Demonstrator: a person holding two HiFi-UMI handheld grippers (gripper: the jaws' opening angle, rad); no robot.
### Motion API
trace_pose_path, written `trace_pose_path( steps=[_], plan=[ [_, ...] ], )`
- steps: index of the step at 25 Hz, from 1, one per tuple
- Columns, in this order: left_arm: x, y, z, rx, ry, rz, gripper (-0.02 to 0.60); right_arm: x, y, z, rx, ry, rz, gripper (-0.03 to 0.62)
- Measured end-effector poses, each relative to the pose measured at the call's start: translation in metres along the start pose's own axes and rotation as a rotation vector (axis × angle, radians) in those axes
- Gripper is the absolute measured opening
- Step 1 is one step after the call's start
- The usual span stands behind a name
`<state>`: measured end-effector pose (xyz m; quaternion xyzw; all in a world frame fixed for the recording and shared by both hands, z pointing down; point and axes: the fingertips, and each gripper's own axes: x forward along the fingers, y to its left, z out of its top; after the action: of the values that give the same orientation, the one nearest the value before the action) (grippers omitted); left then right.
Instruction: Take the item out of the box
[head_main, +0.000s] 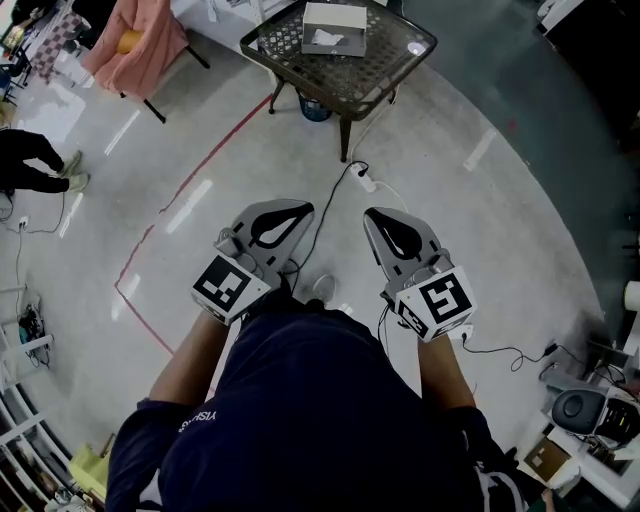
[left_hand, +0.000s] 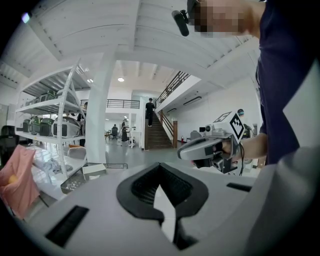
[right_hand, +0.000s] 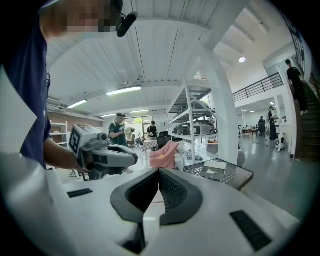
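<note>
Seen from above, a person holds the left tongs and right tongs side by side at mid-frame over a grey floor, both pressed together and empty, well apart from the white box on the dark mesh tabletop at top centre.

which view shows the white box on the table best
The head view: it looks down on the whole top of the white box, sitting on the mesh table. Both gripper views show it only small, low and side-on, far off.
</note>
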<state>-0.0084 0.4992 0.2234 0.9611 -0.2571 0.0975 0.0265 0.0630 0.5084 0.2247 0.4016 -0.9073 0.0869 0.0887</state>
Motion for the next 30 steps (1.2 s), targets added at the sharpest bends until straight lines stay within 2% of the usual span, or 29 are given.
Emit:
trace_pose_path(
  steps=[9,15,19,30],
  plan=[
    [0.024,0.033,0.001,-0.013,-0.019,0.011,0.006,0.020,-0.032,0.005,-0.011,0.000,-0.012,0.025],
    [0.049,0.073,-0.001,-0.017,-0.032,-0.004,0.006,0.054,-0.062,0.007,-0.010,0.014,-0.024,0.025],
    [0.067,0.116,-0.004,-0.037,-0.033,-0.017,0.006,0.093,-0.088,0.013,0.001,0.030,-0.037,0.025],
    [0.106,0.271,-0.007,-0.066,-0.017,-0.053,0.006,0.230,-0.152,0.048,0.007,0.078,-0.063,0.025]
  ],
)
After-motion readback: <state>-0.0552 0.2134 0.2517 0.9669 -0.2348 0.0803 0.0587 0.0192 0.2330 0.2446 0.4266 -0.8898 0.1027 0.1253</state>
